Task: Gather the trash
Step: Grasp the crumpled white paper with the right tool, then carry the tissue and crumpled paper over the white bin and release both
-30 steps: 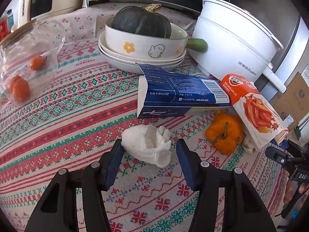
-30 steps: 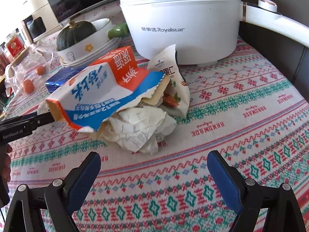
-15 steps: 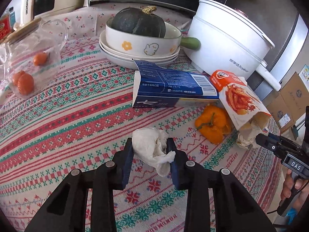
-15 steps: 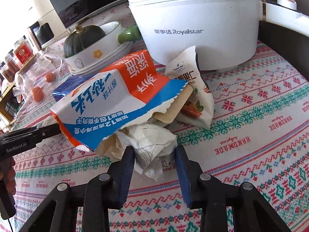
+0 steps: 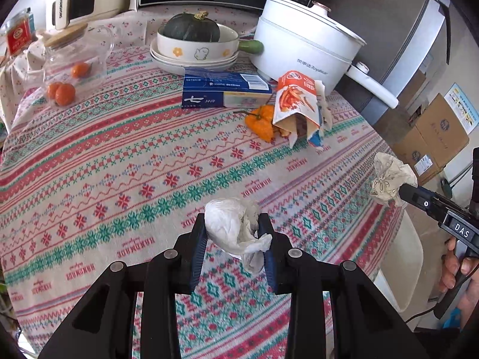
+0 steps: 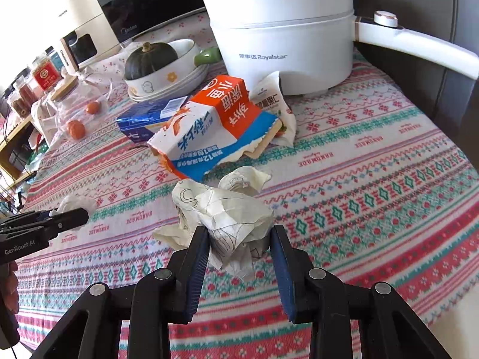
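My left gripper (image 5: pixel 232 236) is shut on a crumpled white tissue (image 5: pixel 230 229) and holds it above the patterned tablecloth (image 5: pixel 119 164). My right gripper (image 6: pixel 239 236) is shut on a crumpled printed paper ball (image 6: pixel 224 209), lifted off the cloth; the ball also shows in the left wrist view (image 5: pixel 389 179) beyond the table's right edge. On the table lie a torn orange and blue snack box (image 6: pixel 215 122), a white snack wrapper (image 6: pixel 275 104), a blue carton (image 5: pixel 221 92) and orange peel (image 5: pixel 260 121).
A white Royalstar pot (image 6: pixel 284 30) stands at the back right. A bowl with a dark squash (image 5: pixel 191 39) sits on stacked plates. A glass jug holding small oranges (image 5: pixel 69 68) stands at the left. Cardboard boxes (image 5: pixel 434 137) lie on the floor to the right.
Both grippers have closed on their trash and pulled back, lifting it. The tissue and the paper ball have left the cloth; the snack box now lies without the paper ball beneath it.
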